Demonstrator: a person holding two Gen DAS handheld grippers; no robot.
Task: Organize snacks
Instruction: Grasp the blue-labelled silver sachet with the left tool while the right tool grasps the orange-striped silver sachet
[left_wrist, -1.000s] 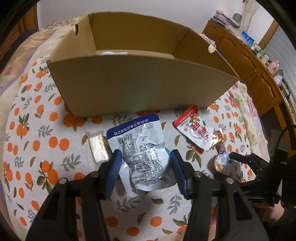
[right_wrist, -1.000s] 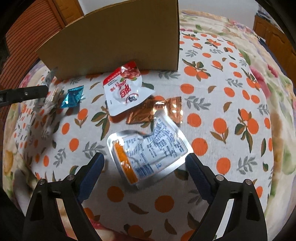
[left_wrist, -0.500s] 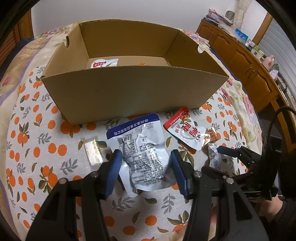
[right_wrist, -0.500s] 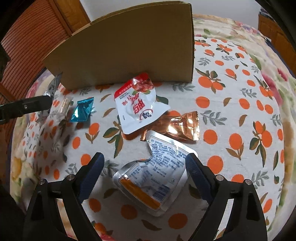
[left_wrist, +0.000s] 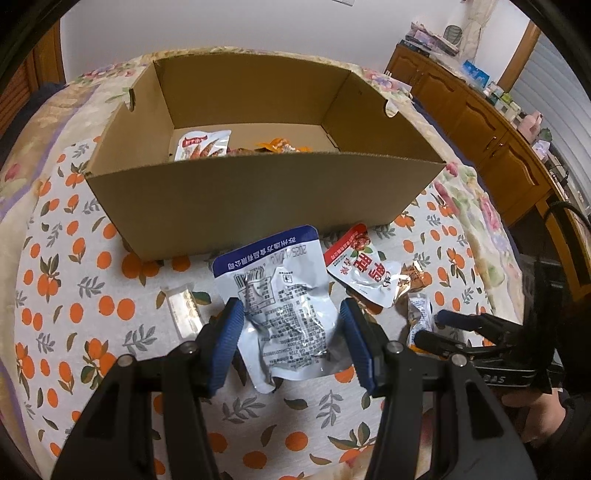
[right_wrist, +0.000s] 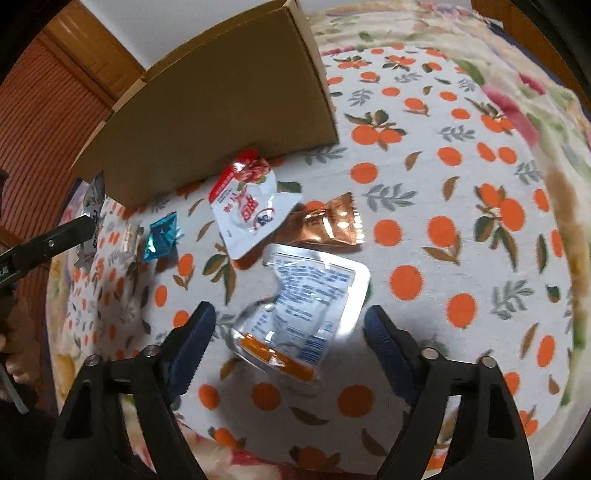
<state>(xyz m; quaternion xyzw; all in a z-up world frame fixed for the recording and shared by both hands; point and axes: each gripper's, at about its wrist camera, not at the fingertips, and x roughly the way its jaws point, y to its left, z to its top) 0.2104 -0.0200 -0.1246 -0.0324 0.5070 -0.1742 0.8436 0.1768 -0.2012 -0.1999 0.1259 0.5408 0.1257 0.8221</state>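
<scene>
So far only a small part of the snacks is put away. Inside the cardboard box (left_wrist: 236, 192) I can see a white pouch with a red label (left_wrist: 201, 144) and some orange wrappers (left_wrist: 280, 146) on the bottom; what else lies behind the near wall is hidden.

Several snacks are not yet in the box. On the orange-print cloth (left_wrist: 74, 280), which covers what seems to be a bed, a silver pouch with a blue band (left_wrist: 280, 295) is clamped between the pads of the left tongs (left_wrist: 291, 339), just in front of the box; whether it is already lifted from the cloth I cannot tell. Left of it lies a small pale packet (left_wrist: 183, 310), and in the right wrist view a teal wrapper (right_wrist: 162, 236) lies near this packet. Right of the blue-band pouch there is a red-and-white pouch (left_wrist: 364, 273), close to the box wall, and partly under it a copper foil packet (right_wrist: 328, 225).

The right tongs (right_wrist: 288, 343) are closing around a clear pouch with an orange strip (right_wrist: 299, 314). The pouch is between the jaws, but the pads do not touch it yet; there is free cloth on both sides.

My judgement: the work is at the beginning or maybe the middle. At least six packets must still go into the box, and two of them are now being taken, one by each hand
</scene>
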